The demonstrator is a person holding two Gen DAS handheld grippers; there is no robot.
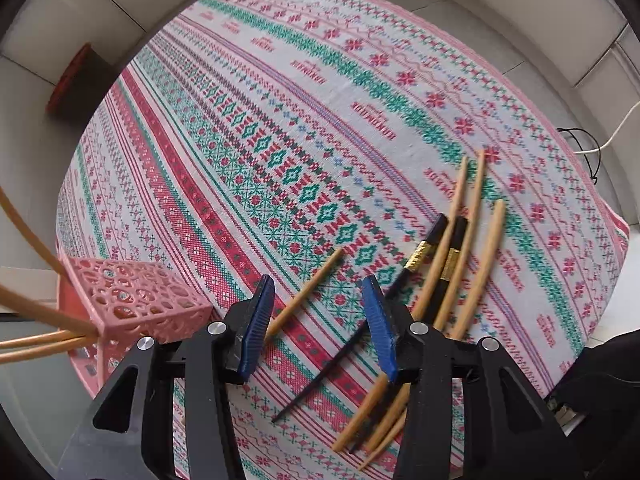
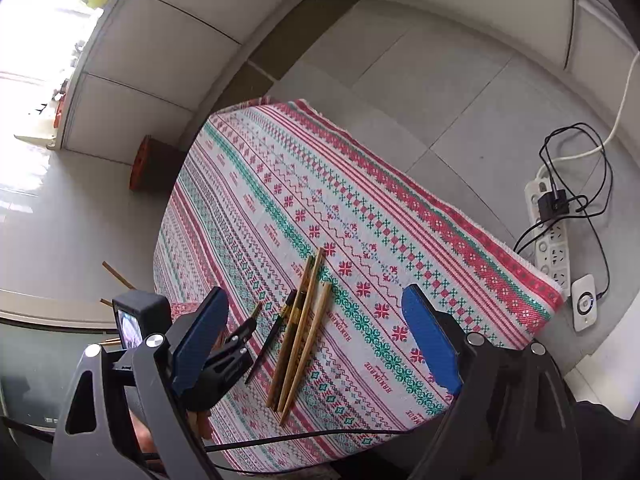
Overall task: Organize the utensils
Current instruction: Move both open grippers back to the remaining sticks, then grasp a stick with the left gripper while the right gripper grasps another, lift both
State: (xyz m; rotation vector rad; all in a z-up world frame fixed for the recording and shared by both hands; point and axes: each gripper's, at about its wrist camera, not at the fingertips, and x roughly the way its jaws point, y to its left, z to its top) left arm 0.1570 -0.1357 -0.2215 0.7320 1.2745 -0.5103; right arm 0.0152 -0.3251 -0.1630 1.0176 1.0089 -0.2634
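Hovering over cloth (image 2: 360, 216) woven "HANDMADE", left gripper (image 1: 322, 320) part-open and empty, right gripper (image 2: 316, 336) wide, chopsticks (image 2: 304, 336) beneath

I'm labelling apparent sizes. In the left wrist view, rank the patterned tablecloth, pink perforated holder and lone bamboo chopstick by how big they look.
1. Patterned woven tablecloth.
2. Pink perforated plastic holder; nearness inflates it.
3. Lone bamboo chopstick.

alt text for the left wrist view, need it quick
The left claw hangs open over a patterned red, green and white woven tablecloth, with a lone tan wooden chopstick lying between its blue pads. A bundle of tan and black chopsticks lies right; a pink perforated plastic holder stands left.
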